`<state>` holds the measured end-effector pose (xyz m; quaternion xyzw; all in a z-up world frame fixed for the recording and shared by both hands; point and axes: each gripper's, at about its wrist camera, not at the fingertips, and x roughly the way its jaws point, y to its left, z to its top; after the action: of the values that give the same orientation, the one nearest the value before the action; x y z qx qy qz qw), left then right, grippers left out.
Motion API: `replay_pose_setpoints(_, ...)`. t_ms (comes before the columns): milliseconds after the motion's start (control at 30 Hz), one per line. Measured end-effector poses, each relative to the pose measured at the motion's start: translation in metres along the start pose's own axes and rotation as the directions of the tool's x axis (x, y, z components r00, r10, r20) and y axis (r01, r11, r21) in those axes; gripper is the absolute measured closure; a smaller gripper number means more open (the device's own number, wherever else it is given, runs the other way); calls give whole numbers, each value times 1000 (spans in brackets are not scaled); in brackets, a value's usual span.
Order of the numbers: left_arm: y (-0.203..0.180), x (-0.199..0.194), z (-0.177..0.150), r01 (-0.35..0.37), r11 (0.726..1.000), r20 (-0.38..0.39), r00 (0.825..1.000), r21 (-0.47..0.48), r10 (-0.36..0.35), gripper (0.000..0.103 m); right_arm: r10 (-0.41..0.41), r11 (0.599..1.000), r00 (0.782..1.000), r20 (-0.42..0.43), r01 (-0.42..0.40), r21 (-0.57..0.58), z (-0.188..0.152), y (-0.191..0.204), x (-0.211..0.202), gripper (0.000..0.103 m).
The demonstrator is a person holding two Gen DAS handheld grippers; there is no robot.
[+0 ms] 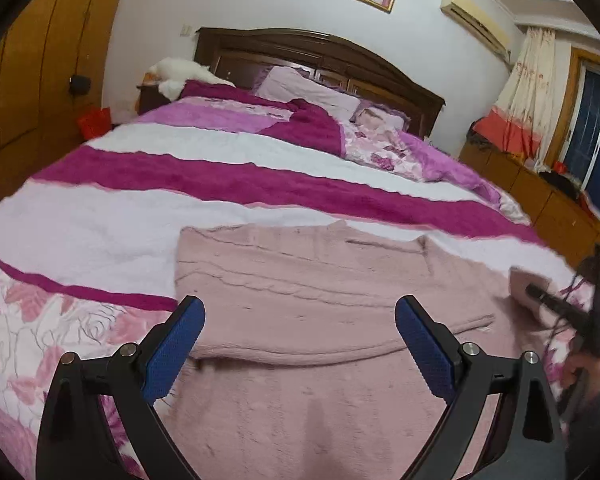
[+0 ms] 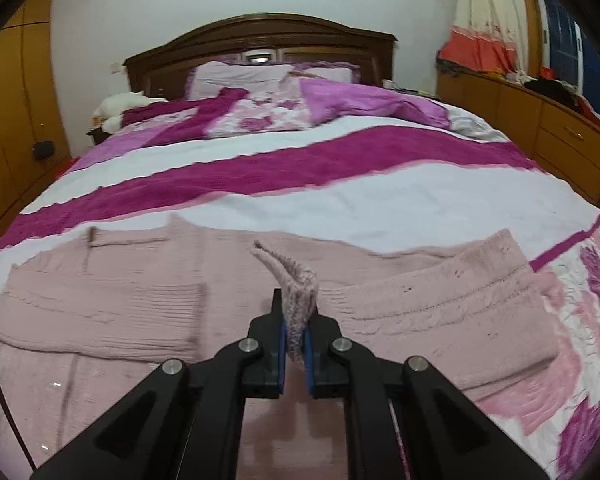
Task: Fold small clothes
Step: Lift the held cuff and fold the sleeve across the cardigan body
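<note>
**Sleeve in the pinch, mid-fold**

The pink sweater point(image 2: 140, 300) lies spread flat across the foot of the bed point(image 2: 340, 208), on the striped and flowered bedspread. The right gripper point(image 2: 296, 336) is clamped tight on a bit of its knit cuff point(image 2: 296, 292), which sticks up between the blue pads. The left gripper point(image 1: 300, 344) hangs over the body of the sweater with its jaws spread wide and nothing between them (it looks idle to me).

What I would worry about: that pinch takes only a narrow edge of loose knit. A quick pull could slip it out, or stretch the cuff. With nothing holding the body down, the whole sweater could drag across the fuzzy cover and bunch instead of creasing cleanly. The soft bedding gives underfoot too, so folds may come out wavy.

Around us: a dark headboard point(image 2: 260, 36), pillows point(image 2: 240, 76), wooden wardrobes point(image 2: 16, 100), a curtain point(image 2: 484, 12) at the window.
</note>
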<state>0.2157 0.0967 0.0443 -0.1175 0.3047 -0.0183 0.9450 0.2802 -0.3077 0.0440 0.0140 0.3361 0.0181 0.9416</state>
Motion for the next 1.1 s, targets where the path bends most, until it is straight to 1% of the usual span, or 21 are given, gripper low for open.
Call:
replay_pose_setpoints(67,3,8,-3,-23,1000,-25,999,9,23,25,21,1000,1000,10,-21,-9,-1,15,-3,96)
replay_pose_setpoints(133,9,14,-9,-19,1000,-25,1000,11,19,25,41,999,999,17,-41,-15,-2,28,-5,96)
replay_pose_setpoints(200,13,24,-11,-46,999,-72,996,17,47,26,56,998,998,20,-55,-25,-3,40,-7,96)
replay_pose_setpoints(233,15,26,-12,-44,999,-77,996,18,45,26,60,998,998,20,-60,-27,-2,44,-8,96)
replay_pose_setpoints(300,21,26,-12,-49,999,-79,996,-2,49,26,74,997,997,27,-73,-26,1,54,-9,96)
replay_pose_setpoints(400,27,21,-9,-22,999,-66,998,-44,19,26,102,995,994,46,-101,-18,8,65,-14,96)
replay_pose_setpoints(533,27,20,-8,-21,999,-63,998,-43,18,26,134,991,988,74,-132,-29,18,83,-18,96)
replay_pose_setpoints(633,26,24,-9,-14,999,-81,997,-40,11,26,168,986,981,95,-169,0,22,95,-19,96)
replay_pose_setpoints(733,24,23,-9,-7,1000,-75,997,-27,5,26,222,972,968,119,-229,51,25,108,-15,96)
replay_pose_setpoints(800,24,24,-9,-8,1000,-72,997,-28,6,26,260,960,959,118,-269,77,27,119,-10,96)
replay_pose_setpoints(867,25,25,-9,-3,999,-76,997,-40,0,26,274,955,955,115,-285,85,27,131,-8,96)
replay_pose_setpoints(1033,28,27,-9,21,998,-88,996,-64,-26,26,323,944,937,135,-329,25,29,166,-13,96)
replay_pose_setpoints(1100,28,26,-8,30,997,-88,996,-68,-36,26,333,942,933,138,-337,0,29,177,-15,96)
